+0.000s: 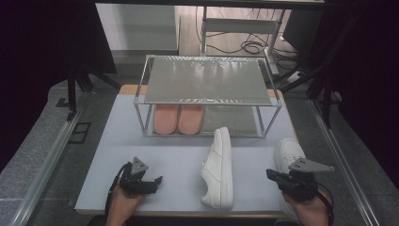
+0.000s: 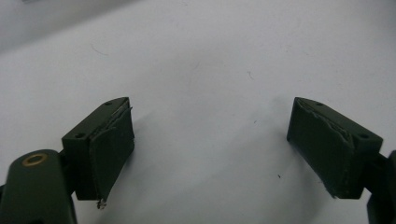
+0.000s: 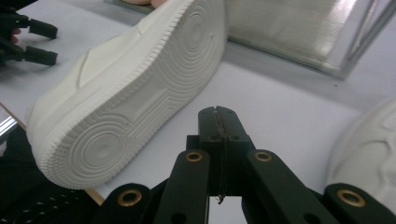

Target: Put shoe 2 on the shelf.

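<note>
A white sneaker (image 1: pixel 217 169) lies on its side in the middle of the front of the table, its ribbed sole (image 3: pixel 135 98) turned toward my right gripper. A second white sneaker (image 1: pixel 287 151) stands at the right edge, just beyond that gripper, and its side (image 3: pixel 369 154) bulges in at the right of the right gripper view. My right gripper (image 1: pixel 269 173) is shut on nothing, its joined tips (image 3: pixel 218 112) a short way from the sole and not touching it. My left gripper (image 1: pixel 157 182) rests at the front left, its jaws spread wide (image 2: pixel 210 105) over bare mat.
A two-shelf metal rack (image 1: pixel 207 80) stands at the back middle of the table. A pair of pink slippers (image 1: pixel 179 118) sits on the left half of its lower shelf (image 3: pixel 299 28). The pale mat (image 1: pixel 174 160) ends just before my hands.
</note>
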Demonstrator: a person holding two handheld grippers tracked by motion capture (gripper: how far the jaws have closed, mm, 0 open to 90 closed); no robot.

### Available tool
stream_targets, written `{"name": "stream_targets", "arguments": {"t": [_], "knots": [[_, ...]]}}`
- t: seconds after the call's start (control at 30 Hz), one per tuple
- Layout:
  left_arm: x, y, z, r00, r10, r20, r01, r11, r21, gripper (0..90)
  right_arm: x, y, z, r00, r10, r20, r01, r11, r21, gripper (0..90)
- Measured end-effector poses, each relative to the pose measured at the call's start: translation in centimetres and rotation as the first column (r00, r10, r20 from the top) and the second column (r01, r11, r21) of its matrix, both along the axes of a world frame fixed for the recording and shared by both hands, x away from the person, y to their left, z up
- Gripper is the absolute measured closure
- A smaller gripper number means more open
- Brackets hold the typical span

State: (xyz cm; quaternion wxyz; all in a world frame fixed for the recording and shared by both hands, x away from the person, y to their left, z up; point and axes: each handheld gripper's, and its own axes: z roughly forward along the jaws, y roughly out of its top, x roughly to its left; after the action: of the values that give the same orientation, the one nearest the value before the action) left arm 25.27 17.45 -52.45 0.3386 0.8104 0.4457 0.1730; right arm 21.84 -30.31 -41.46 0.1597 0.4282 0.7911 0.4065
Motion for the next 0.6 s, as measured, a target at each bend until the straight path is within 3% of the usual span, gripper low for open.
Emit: {"name": "stream_targets", "arguments": {"t": [0.6], "knots": [[0.0,0.0,0.0,1.0000,-0.002,0.000,0.002,1.0000,0.003,14.8,1.0,5.2,-0.4,0.9924,0.123,0.002,-0.123,0.992,0.007,90.0]]}}
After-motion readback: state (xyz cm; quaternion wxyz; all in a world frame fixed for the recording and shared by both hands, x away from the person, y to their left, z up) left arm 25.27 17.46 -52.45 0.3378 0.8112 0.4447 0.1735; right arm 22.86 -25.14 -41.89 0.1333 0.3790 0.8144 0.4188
